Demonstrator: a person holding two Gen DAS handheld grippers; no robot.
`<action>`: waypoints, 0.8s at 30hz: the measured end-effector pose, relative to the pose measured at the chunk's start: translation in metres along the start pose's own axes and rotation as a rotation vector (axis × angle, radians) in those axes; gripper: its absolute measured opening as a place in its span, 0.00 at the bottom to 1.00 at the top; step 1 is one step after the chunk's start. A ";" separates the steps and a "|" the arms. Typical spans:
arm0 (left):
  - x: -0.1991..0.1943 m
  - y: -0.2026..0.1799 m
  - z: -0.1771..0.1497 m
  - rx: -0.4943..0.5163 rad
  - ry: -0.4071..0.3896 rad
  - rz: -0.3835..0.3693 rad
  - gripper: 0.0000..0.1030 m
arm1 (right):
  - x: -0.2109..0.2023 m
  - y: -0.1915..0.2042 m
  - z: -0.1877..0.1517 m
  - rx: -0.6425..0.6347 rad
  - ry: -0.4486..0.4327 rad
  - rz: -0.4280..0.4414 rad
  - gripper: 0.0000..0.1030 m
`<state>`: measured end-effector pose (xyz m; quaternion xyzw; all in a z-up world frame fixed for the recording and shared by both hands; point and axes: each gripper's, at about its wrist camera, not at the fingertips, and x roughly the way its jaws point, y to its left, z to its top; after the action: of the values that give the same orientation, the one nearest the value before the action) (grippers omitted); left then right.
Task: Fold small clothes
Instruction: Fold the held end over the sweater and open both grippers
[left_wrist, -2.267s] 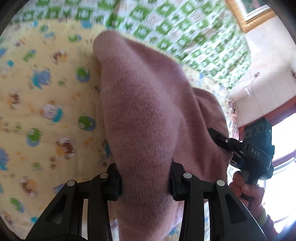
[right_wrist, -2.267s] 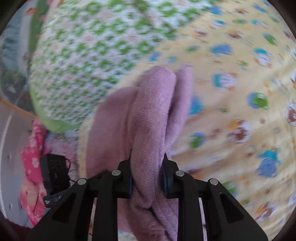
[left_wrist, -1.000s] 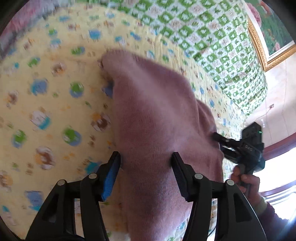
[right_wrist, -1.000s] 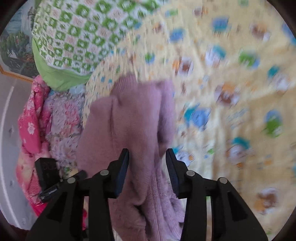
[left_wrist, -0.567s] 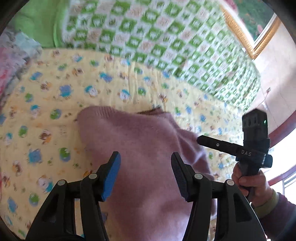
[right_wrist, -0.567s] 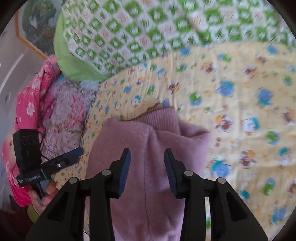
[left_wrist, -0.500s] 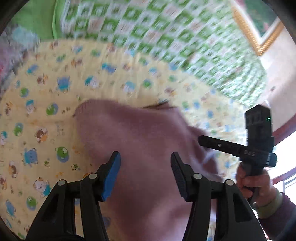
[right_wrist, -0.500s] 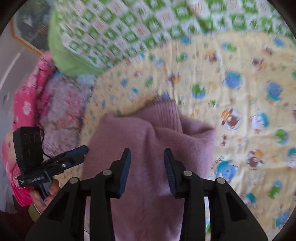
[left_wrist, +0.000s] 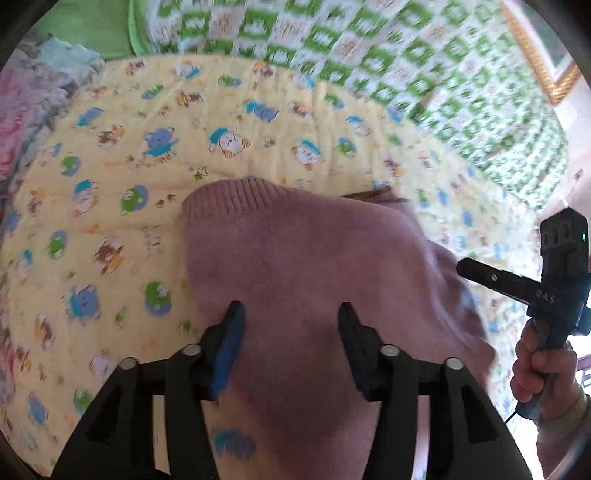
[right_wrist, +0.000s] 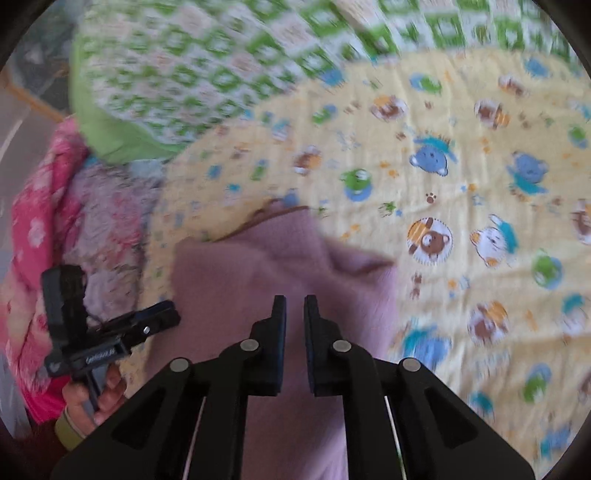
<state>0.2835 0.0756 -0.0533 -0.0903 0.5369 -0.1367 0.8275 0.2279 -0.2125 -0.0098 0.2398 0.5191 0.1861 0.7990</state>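
Note:
A folded dusty-pink knit garment (left_wrist: 306, 258) lies on the yellow cartoon-print sheet (left_wrist: 110, 184); it also shows in the right wrist view (right_wrist: 258, 273). My left gripper (left_wrist: 290, 314) is open and empty, its jaws spread wide just above the garment's near part. My right gripper (right_wrist: 294, 306) hovers over the garment with its jaws nearly closed and nothing between them. The right gripper also shows in the left wrist view (left_wrist: 480, 273), held by a hand at the garment's right side. The left gripper shows in the right wrist view (right_wrist: 155, 317) at the garment's left side.
A green-and-white checked quilt (left_wrist: 369, 48) is piled at the back of the bed. A pink flowered blanket (right_wrist: 44, 206) lies at the left. A gold picture frame (left_wrist: 543, 66) hangs on the wall behind.
Both grippers let go of the pink garment, which now lies flat on the sheet. Both pulled back from it. The right gripper's jaws have since closed to a narrow gap.

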 end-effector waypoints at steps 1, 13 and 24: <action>-0.010 -0.003 -0.008 0.002 -0.009 -0.001 0.60 | -0.015 0.008 -0.013 -0.029 -0.007 0.014 0.10; -0.034 -0.029 -0.142 0.002 0.101 0.027 0.60 | -0.031 0.016 -0.123 -0.117 0.115 -0.143 0.10; -0.016 -0.029 -0.156 -0.050 0.115 0.042 0.66 | -0.033 -0.001 -0.132 -0.045 0.045 -0.249 0.20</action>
<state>0.1314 0.0530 -0.0947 -0.0918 0.5885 -0.1106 0.7956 0.0937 -0.2063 -0.0313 0.1513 0.5583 0.1024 0.8093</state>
